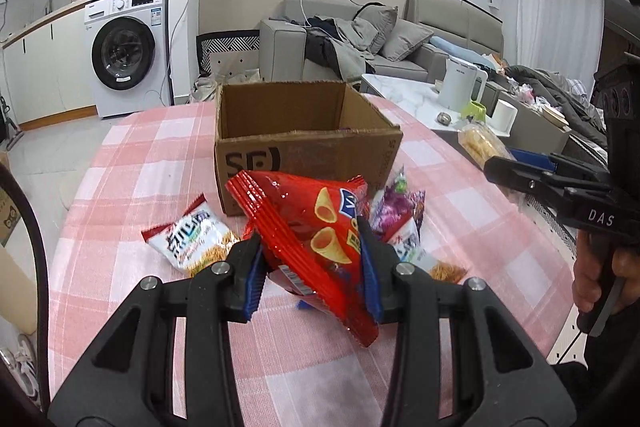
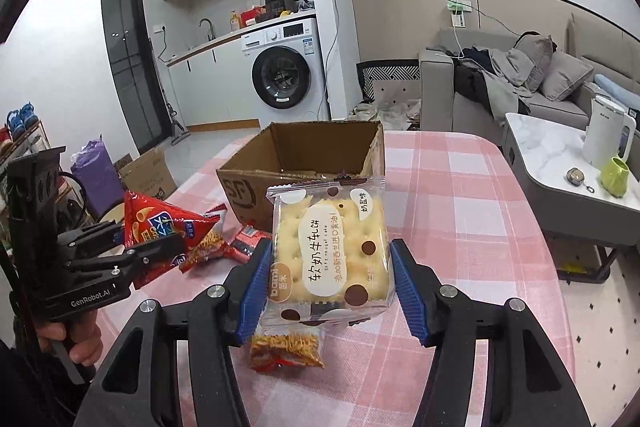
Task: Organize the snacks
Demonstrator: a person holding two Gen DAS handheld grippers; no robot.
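Observation:
My left gripper is shut on a red chip bag and holds it above the pink checked tablecloth, in front of an open cardboard box. My right gripper is shut on a clear packet of yellow crackers, held up before the same box. The right gripper also shows at the right of the left wrist view, with the cracker packet. The left gripper with the red bag shows at the left of the right wrist view.
Loose snack packets lie on the cloth: a white noodle-snack packet, a purple packet, and an orange noodle packet under my right gripper. A marble side table with a white kettle and green mug stands to the right.

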